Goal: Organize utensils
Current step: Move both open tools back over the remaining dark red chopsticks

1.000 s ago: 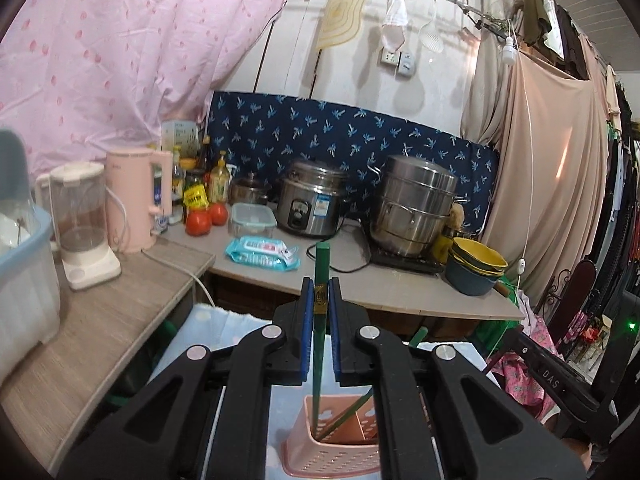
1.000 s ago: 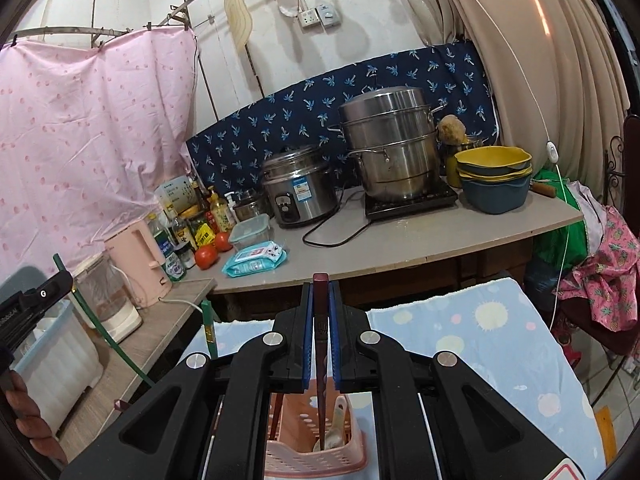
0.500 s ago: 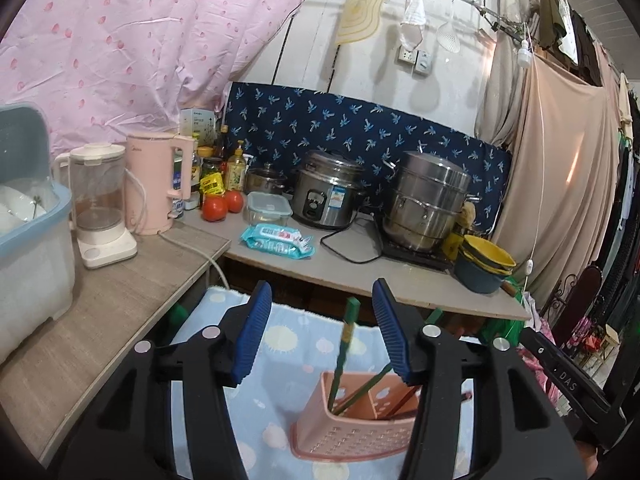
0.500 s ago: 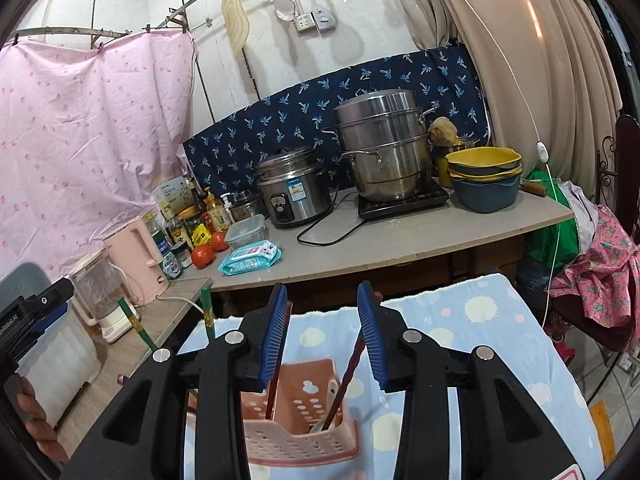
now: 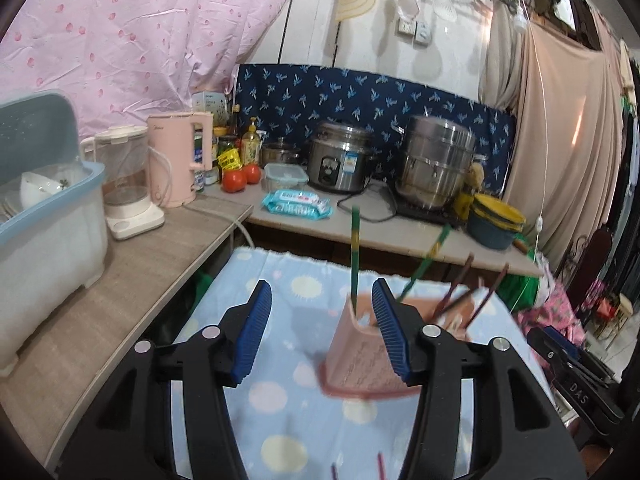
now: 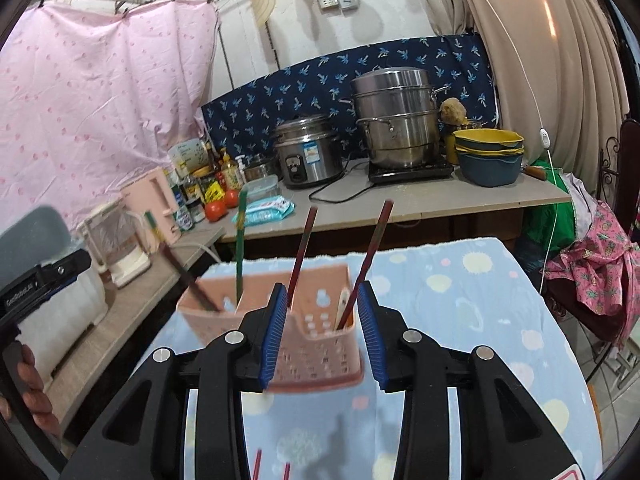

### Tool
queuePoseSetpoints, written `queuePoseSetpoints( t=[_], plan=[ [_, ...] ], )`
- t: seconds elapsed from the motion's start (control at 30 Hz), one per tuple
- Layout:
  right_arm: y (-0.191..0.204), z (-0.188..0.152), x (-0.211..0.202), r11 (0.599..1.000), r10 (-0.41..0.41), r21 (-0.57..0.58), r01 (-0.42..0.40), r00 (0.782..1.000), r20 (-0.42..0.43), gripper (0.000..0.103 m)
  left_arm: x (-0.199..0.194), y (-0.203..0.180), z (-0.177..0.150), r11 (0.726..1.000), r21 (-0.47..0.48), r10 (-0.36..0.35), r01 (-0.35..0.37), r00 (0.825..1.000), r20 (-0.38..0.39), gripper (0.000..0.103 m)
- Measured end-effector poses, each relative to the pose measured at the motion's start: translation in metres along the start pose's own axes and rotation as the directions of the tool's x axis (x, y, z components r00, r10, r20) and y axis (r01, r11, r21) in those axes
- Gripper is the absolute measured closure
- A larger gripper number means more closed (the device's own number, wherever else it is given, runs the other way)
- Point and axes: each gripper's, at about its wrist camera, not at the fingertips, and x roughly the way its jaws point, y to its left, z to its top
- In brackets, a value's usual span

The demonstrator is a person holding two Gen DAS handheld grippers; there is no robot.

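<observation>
Pink perforated plastic makes up the rectangular utensil basket [image 5: 362, 354], which stands on a pale blue cloth with cream and pink dots [image 5: 276, 392] in the lower middle of both views. Its walls are pierced with small square holes and its image is blurred.

In the left wrist view a green chopstick [image 5: 354, 252] rises from the basket's near-left corner, long axis almost vertical, tip up. A second green chopstick [image 5: 426, 258] leans toward the upper right, and two dark red chopsticks [image 5: 460, 288] slant the same way further right. In the right wrist view two dark red sticks [image 6: 374, 252] stand in the basket's right compartment, tilted slightly to the upper right, and a green one [image 6: 240, 248] stands nearly upright at the left.

The left gripper [image 5: 322, 320] has released: its ribbed blue pads [image 5: 252, 332] stand well apart, nothing pressed between them, the green stick showing in the gap beyond them. The right gripper [image 6: 322, 332] is also released, with blue ridged pads [image 6: 274, 336] parted in front of the basket wall and touching no stick.

At the bottom edge of each view, thin red stick ends [image 6: 256, 464] lie on the cloth. Behind, on a grey counter [image 5: 400, 236], stand a steel rice cooker [image 5: 340, 160] and a stacked steel steamer pot [image 5: 436, 164].
</observation>
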Motion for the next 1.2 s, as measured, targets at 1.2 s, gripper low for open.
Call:
queuePoseSetpoints(
  t=[1.2],
  plan=[
    [0.056,-0.241,-0.113,0.992,-0.004,-0.117,-0.04,0.934,-0.356,0.069,-0.093,-0.003,-0.237,0.995,0.095,0.046,-0.008,0.914,-0.403,0.053]
  ],
)
